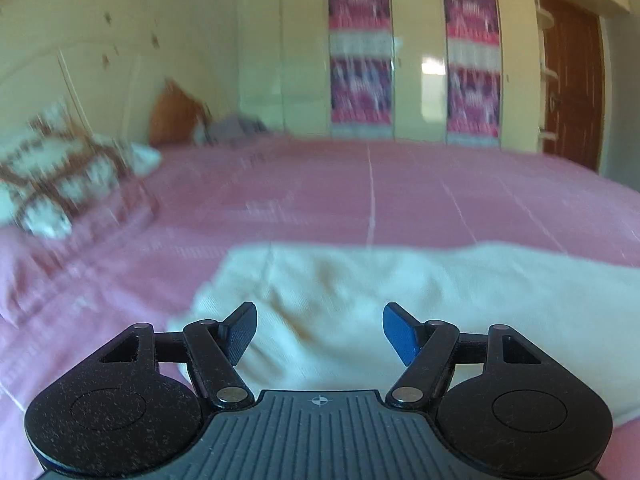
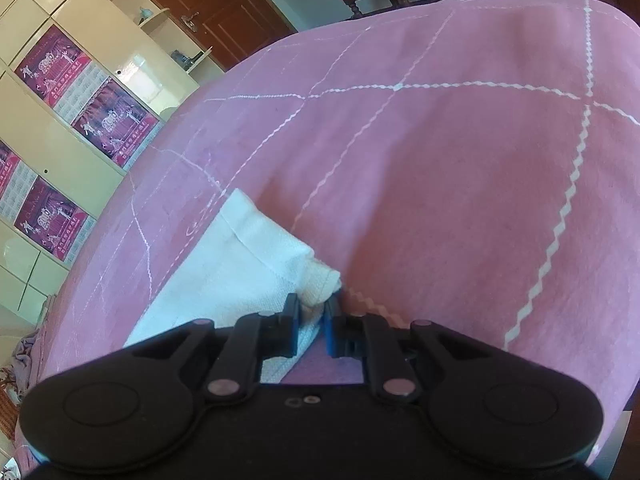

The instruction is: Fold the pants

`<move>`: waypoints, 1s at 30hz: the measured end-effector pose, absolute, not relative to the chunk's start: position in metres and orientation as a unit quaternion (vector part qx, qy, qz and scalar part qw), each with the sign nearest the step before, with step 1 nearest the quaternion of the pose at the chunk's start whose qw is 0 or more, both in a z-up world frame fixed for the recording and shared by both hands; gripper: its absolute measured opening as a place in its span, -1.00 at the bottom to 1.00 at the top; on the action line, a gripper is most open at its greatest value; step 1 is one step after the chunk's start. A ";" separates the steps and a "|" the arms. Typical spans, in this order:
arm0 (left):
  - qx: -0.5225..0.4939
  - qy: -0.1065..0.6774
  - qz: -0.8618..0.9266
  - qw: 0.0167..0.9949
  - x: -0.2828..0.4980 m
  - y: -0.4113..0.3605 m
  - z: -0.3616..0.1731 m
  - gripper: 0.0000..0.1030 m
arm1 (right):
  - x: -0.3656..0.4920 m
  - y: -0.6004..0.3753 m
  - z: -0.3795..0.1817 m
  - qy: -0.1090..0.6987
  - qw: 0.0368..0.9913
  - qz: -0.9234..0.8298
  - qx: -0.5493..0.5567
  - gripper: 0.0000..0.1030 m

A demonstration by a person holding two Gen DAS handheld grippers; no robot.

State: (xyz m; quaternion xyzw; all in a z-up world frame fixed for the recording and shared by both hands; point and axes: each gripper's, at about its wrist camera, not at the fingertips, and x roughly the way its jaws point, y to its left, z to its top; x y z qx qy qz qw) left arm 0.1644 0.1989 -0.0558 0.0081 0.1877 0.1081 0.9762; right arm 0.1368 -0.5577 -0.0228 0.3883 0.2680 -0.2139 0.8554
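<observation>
While the white pants (image 1: 400, 300) lie spread across the pink bedspread (image 1: 440, 200), the left tongs (image 1: 320, 334) hang above the cloth w/ jaws well apart, nothing between them. Left view is blurred; the fabric runs from just in front of the fingers off to the right edge. A patterned pillow (image 1: 52, 172) sits at the left, cream wardrobe (image 1: 416, 40) w/ purple posters behind the bed, brown door (image 1: 572, 80) at far right.

On the right wrist view, the right tongs (image 2: 314, 312) are nearly together, clamped on a hemmed corner of the pants (image 2: 248, 264); the cloth bunches between the pads & trails back to the left over the bedspread (image 2: 440, 180), which has white zigzag stitch lines.
</observation>
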 end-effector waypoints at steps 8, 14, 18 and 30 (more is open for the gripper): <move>-0.095 0.346 0.144 0.922 0.204 0.254 -0.093 0.41 | 0.145 -0.552 -0.021 0.271 0.855 -0.217 0.386 -0.77; -0.123 0.326 0.146 0.926 0.187 0.264 -0.092 -0.06 | 0.140 -0.560 -0.028 0.265 0.857 -0.203 0.393 -0.78; -0.130 0.312 0.148 0.930 0.186 0.270 -0.092 -0.34 | 0.135 -0.565 -0.032 0.258 0.859 -0.196 0.398 -0.78; -0.169 0.308 0.172 0.920 0.184 0.281 -0.100 0.29 | 0.133 -0.557 -0.013 0.257 0.884 -0.199 0.336 -0.79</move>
